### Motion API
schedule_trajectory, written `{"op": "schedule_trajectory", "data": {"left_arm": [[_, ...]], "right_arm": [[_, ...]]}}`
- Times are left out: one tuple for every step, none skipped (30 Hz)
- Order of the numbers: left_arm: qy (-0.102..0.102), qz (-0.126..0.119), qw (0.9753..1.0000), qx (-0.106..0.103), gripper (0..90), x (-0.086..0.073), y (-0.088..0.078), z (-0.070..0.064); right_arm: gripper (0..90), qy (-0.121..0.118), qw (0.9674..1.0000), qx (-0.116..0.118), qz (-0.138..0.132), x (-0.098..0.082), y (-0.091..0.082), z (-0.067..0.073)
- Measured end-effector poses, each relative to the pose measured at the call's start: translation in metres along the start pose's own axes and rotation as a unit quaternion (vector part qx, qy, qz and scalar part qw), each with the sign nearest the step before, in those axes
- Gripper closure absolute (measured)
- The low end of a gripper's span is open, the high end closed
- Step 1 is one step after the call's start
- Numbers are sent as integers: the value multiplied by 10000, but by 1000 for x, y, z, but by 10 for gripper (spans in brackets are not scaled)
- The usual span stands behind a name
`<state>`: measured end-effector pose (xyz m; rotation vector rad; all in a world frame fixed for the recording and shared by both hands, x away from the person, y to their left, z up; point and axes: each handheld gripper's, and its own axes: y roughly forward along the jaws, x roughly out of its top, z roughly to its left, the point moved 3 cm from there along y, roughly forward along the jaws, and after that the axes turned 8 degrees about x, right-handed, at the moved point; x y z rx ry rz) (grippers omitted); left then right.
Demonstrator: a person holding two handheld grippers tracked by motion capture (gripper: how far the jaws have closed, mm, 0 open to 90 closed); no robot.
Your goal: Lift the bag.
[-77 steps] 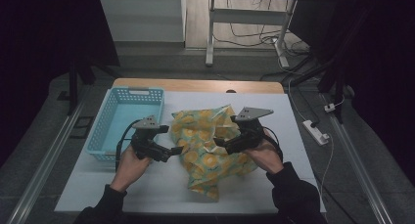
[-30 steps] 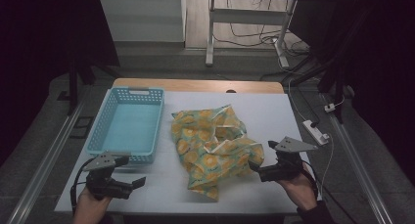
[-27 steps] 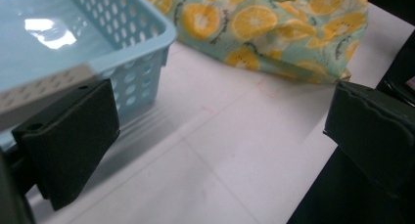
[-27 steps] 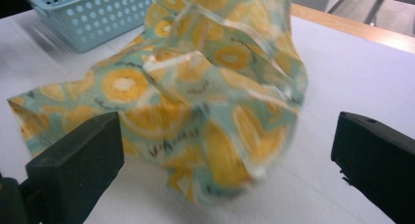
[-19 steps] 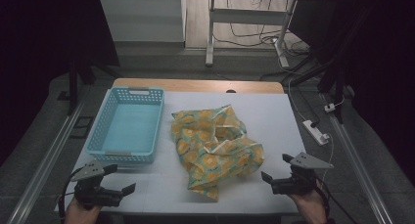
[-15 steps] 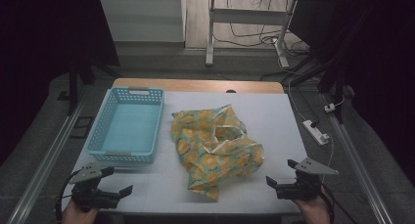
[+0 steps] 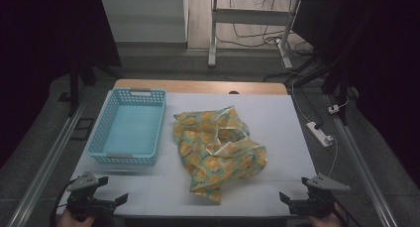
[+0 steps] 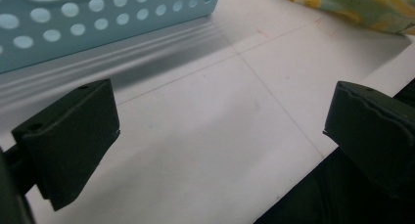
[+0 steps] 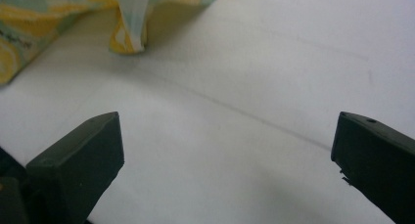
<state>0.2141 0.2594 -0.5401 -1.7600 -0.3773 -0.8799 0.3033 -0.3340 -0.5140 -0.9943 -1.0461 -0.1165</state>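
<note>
— Where does the work stand?

— Crumpled yellow-patterned cloth (image 7: 218,150) lying mid-counter, just right of the light blue basket (image 7: 130,127), touching neither hand-held gripper. Left hand-held gripper (image 7: 113,203) parked at the near left corner of the white counter (image 7: 277,118), jaws spread wide with nothing between them. Right hand-held gripper (image 7: 288,202) at the near right corner, likewise released and empty.

— And from the gripper views?

— Left gripper view: perforated basket wall (image 8: 98,23) up ahead, a strip of cloth (image 8: 352,4) at the far right. Right gripper view: a drooping corner of cloth (image 9: 129,26) ahead and to the left, bare counter (image 9: 254,111) between the jaws.

— Best way into the next reach, then?

— Probably going for the cloth from both sides. Better to aim for separate edges or corners rather than the bunched middle (folds there hide how many layers lie underneath). Worth keeping the jaws wide until a single hem sits between them, then closing low against the counter. Also worth steering the left approach clear of the basket's near wall, since a nudge could slide it.

— Risks?

— Pinching several layers at once, likely leaving the cloth tangled on lifting.
</note>
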Motion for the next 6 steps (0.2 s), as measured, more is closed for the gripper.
{"op": "schedule_trajectory", "data": {"left_arm": [[-10, 25, 10000, 18, 0, 0, 0, 0], [-26, 58, 10000, 26, 0, -1, 0, 1], [-28, 78, 10000, 30, 0, -1, 1, 1], [-29, 97, 9999, 41, 0, 0, 1, 0], [-37, 95, 9999, 29, 0, 0, 1, 0], [-40, 110, 9999, 17, 0, 0, 2, 0]], "right_arm": [[0, 13, 10000, -8, 67, -2, 0, 0], [0, 18, 9999, -12, 107, -3, 1, 0], [0, 10, 9999, -29, 100, -3, 0, 0], [0, 21, 10000, -14, 93, -3, 0, 0], [0, 32, 9999, -33, 136, -3, 0, 0], [0, 45, 9999, -46, 145, -3, 1, -1]]}}
